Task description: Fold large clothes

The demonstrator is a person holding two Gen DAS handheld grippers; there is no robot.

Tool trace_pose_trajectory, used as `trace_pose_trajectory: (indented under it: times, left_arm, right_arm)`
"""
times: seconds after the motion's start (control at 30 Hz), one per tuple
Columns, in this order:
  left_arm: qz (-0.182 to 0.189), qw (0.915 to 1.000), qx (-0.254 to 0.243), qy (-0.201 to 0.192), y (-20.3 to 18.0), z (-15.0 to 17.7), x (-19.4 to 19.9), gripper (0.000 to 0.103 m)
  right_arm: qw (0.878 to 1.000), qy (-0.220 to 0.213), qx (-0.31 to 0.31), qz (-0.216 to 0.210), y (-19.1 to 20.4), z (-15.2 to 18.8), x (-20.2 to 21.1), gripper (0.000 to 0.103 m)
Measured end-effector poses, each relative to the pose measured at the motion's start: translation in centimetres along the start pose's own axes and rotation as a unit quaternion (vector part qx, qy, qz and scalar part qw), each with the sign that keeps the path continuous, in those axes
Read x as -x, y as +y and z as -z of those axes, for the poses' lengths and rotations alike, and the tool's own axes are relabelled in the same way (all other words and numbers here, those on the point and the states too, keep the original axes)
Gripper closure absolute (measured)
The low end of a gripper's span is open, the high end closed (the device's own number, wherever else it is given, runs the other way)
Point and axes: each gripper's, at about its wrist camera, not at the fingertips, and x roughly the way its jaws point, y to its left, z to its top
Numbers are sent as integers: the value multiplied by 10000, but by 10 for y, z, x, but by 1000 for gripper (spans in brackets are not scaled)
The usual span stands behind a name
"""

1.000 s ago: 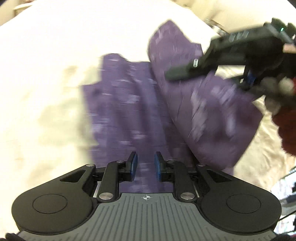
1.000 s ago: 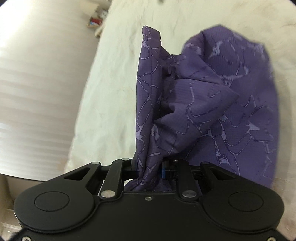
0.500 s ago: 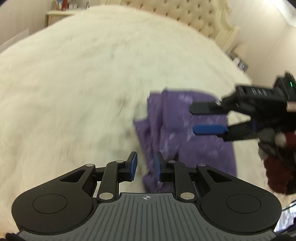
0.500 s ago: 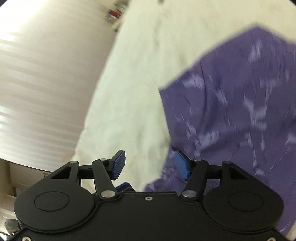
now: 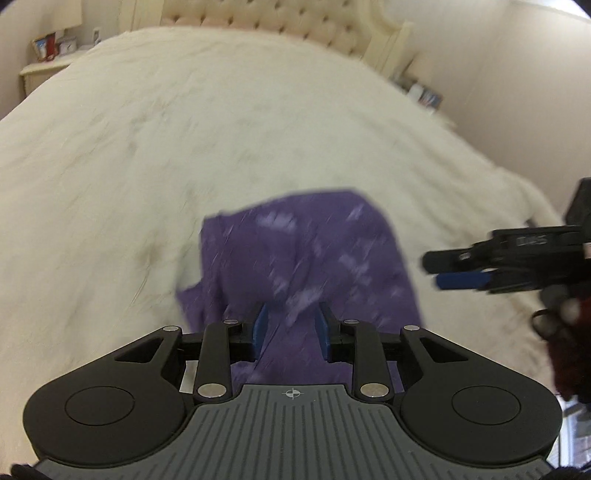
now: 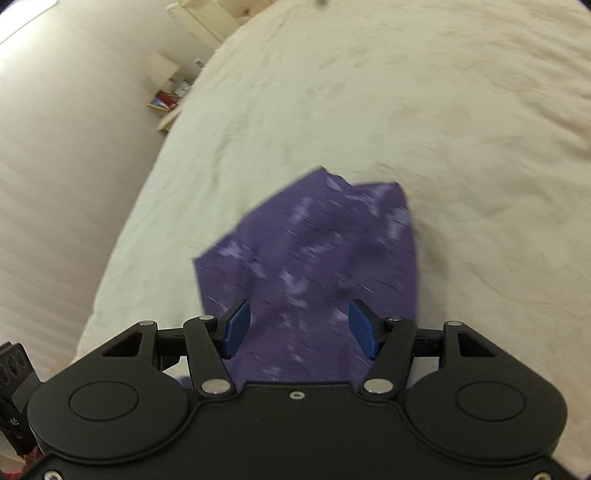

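Left wrist view: the left gripper [image 5: 290,329] has its jaws a little apart, and they have just been opening. Nothing is clamped between the blue pads [image 5: 260,325]; the purple garment [image 5: 306,258] lies below and ahead of them, seen through the gap, not pinched. The garment is a folded, rumpled bundle w/ pale lilac markings, resting on the cream bedcover [image 5: 184,129]. Picture is blurred, so the exact fold lines I cannot tell.

To the right of the left tongs, the right gripper [image 5: 448,271] comes in from the side, beside the garment's right edge and apart from it. Behind it a dark red sleeve [image 5: 565,350] shows.

Right wrist view: the right gripper [image 6: 298,326] stands w/ jaws wide apart, having just been opening within the last moments; no cloth is between its pads [image 6: 236,328]. The garment [image 6: 314,258] lies straight ahead and under the tongs, free on the bedcover [image 6: 406,92].

Far ahead of the left tongs is a tufted headboard [image 5: 280,18]. As for containers: only a small bedside shelf [image 6: 166,101], far ahead-left of the right tongs, w/ some small items in it, too small to tell what.
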Motion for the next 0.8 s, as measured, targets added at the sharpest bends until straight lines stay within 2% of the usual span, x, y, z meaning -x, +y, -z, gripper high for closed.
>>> trace_pose_trajectory:
  times: [0.13,0.27,0.43,0.57,0.7,0.8]
  left_arm:
    - [-296,9987,299,284,19,18,2,74]
    - [-379,9966,641,342,40,33,25,65]
    - [-81,9950,893,439,43,34,31,65]
    - [160,9952,812,529,36,40,29,65]
    - [387,9922,743,928,32,49,14,65]
    - [851,9865,856,1108,39,53,2,68]
  right_arm:
    - [9999,72,106,85,-1,12,-3,38]
    - [9998,148,110,38,4,16,-14,38]
    - [9997,215,147,-29,9,14,-19,38]
    - [9995,243,193,-55,12,13,-20,38]
    - [9994,293,186,-31,11,15,-21,38]
    - [9993,341,155,-10,10,18,-24,38]
